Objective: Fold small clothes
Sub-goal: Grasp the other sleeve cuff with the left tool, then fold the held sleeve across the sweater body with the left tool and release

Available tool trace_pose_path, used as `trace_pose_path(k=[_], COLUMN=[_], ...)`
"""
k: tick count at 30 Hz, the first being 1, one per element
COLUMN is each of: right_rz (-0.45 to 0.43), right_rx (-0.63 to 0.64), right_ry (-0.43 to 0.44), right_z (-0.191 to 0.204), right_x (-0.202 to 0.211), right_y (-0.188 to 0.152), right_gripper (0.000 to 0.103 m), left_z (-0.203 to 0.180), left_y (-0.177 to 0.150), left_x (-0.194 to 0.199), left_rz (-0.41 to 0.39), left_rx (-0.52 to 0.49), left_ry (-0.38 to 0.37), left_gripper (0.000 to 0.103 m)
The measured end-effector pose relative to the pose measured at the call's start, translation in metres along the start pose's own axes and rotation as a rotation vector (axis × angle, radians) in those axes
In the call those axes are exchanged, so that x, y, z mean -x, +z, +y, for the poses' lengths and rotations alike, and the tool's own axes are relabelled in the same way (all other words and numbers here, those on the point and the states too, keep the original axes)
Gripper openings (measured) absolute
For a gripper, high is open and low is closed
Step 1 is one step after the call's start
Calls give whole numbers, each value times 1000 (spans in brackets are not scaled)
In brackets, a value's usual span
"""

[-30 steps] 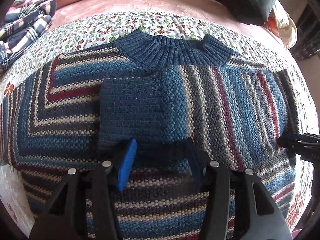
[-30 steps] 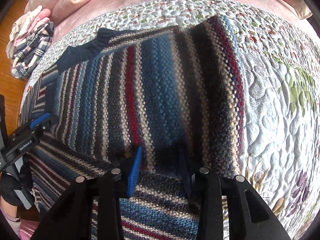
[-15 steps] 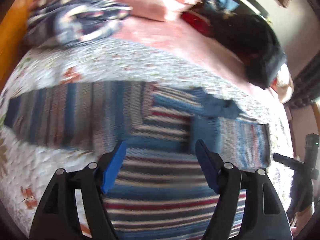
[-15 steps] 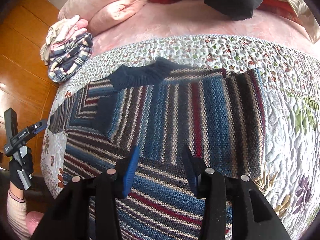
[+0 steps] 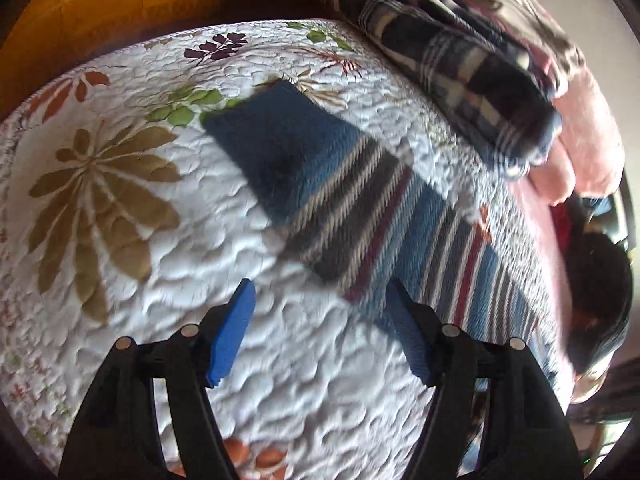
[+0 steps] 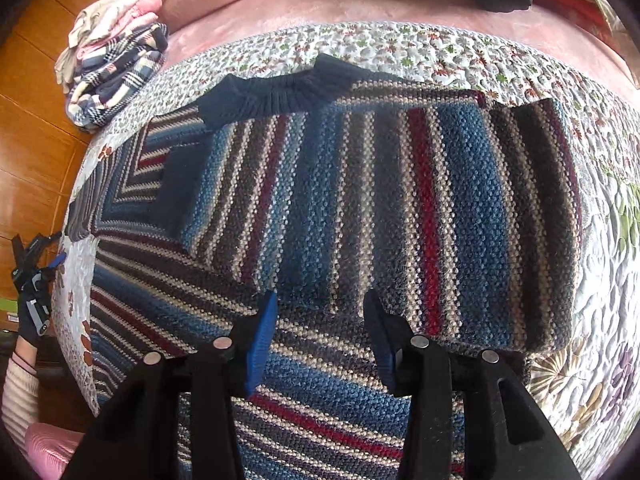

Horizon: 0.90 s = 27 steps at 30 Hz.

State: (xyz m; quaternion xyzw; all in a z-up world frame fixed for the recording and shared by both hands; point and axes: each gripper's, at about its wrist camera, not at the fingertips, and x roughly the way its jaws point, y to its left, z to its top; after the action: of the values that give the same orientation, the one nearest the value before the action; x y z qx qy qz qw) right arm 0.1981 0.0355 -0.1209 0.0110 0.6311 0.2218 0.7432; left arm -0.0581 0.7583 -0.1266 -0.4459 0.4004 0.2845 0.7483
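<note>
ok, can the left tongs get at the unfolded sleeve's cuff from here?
Probably yes. The left tongs are open and empty over the quilt, and the sleeve lies flat ahead with its cuff bare. Nothing lies between them; the plaid pile sits off to the side.

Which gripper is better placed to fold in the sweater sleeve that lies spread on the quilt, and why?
Left. The left gripper is open and faces the outstretched sleeve, with its cuff just ahead. The right gripper hovers over the already folded sleeve.
</note>
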Motion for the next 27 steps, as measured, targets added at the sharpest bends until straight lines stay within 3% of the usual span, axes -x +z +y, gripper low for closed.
trace_pose_path(k=[4, 7, 12, 15, 20, 27], right_rz=[5, -4, -19, -29, -37, -23], right_rx=[38, 82, 133, 142, 132, 101], right_ry=[-44, -74, -106, -100, -89, -101], right_z=[7, 12, 18, 18, 13, -2], right_x=[2, 9, 23, 29, 31, 26], right_y=[-3, -7, -13, -17, -21, -16], right_gripper=[45, 45, 45, 45, 45, 45], left_z=[-4, -6, -14, -19, -36, -93], left_y=[8, 10, 13, 13, 11, -7], left_x=[-29, -36, -40, -38, -28, 9], left_rz=[25, -6, -18, -21, -44, -72], left_rx=[45, 60, 38, 28, -21, -139], left_ry=[-18, -14, 39, 43, 67, -20], left_gripper=[66, 64, 29, 17, 12, 12])
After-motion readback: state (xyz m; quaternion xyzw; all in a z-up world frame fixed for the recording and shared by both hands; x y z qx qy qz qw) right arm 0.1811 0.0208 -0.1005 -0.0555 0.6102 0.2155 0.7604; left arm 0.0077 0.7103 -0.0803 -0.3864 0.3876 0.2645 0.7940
